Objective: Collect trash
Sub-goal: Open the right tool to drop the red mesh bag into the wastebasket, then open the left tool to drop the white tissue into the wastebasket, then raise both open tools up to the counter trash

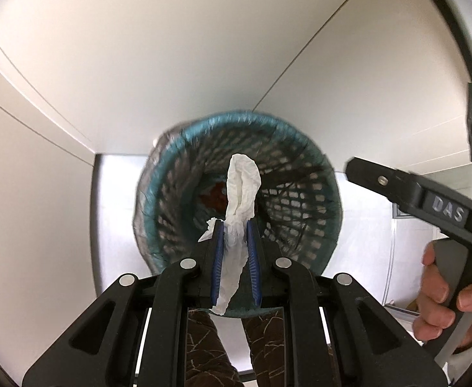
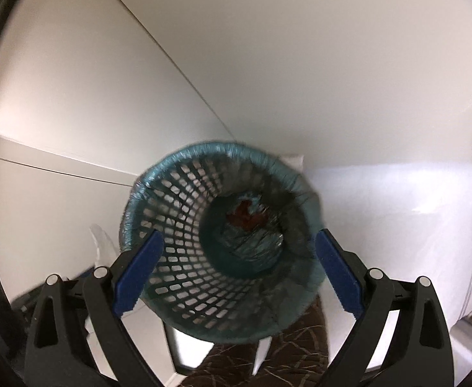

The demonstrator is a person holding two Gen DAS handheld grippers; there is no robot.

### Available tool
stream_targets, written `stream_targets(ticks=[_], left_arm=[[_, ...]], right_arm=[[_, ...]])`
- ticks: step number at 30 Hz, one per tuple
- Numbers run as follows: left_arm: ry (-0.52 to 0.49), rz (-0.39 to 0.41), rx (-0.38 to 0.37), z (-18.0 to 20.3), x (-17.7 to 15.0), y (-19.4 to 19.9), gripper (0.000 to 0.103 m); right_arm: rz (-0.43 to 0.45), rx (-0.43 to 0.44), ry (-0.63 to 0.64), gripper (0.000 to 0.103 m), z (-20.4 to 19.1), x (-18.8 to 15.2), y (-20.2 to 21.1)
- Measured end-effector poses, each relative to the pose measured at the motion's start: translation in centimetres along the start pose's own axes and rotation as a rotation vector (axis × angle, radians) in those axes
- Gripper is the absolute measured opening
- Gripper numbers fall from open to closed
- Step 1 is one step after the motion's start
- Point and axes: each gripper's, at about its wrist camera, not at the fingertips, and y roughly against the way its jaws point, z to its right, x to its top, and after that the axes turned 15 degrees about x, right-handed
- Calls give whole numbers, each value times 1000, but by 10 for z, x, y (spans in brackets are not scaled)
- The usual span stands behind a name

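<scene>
White tissue [image 1: 240,190] is pinched in the left gripper [image 1: 235,225], dangling right over the teal mesh wastebasket [image 1: 300,164]. Inside the basket: something red [image 2: 247,214]. The right gripper [image 2: 237,242] gapes wide above the rim, empty. Only the left view catches a hand [image 1: 442,293].

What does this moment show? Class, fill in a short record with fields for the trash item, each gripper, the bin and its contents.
trash item: crumpled white tissue, pinched between the fingers of the left gripper
left gripper: shut on the tissue, above the bin opening
right gripper: open, nothing between its fingers, framing the bin from above
bin: teal mesh wastebasket with a liner over its rim
bin contents: something reddish at the bottom, too blurred to identify
</scene>
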Motion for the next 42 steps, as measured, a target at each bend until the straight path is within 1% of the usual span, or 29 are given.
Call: stream_targets(ticks=[3,9,12,17,20,22,24,25,27,28,30,34,36,38,42], left_arm=[[-17,23,13,1,6,20,15],[-57,45,15,11,14,44,16],[-70,46,2,16,14,44,17],[-66,21,-10,19,17,31,17],[-85,23,-1,23,19,27,17],[-91,23,9,27,21,26,23],[-92,21,18,29,20,26,37],[-93,21,23,29,20,24,41],[-86,21,31,28,21,23,53],[-82,24,30,28,22,22,55],[-76,28,34,29,22,21,66],[-75,32,32,31,19,21,77],[-80,39,33,32,21,23,92],[-85,48,24,31,22,27,96],[-93,72,6,29,28,46,97]], right_arm=[[29,-25,21,91,-8,-1,30],[81,-50,-4,91,-14,-3,84],[100,-58,-11,91,-15,-4,105],[105,-63,-29,91,-13,-5,124],[106,-70,-37,91,-12,-5,133],[105,-76,-41,91,-10,-5,136],[107,-83,-44,91,-9,-4,137],[108,-86,-46,91,-8,-3,139],[108,-89,-50,91,-6,-1,140],[110,-90,-52,91,-5,0,142],[111,-93,-55,91,-6,0,145],[107,-95,-67,91,-4,-1,146],[103,-95,-69,91,-3,-2,146],[104,-100,-64,91,-4,-1,145],[119,-106,-49,91,-10,2,149]])
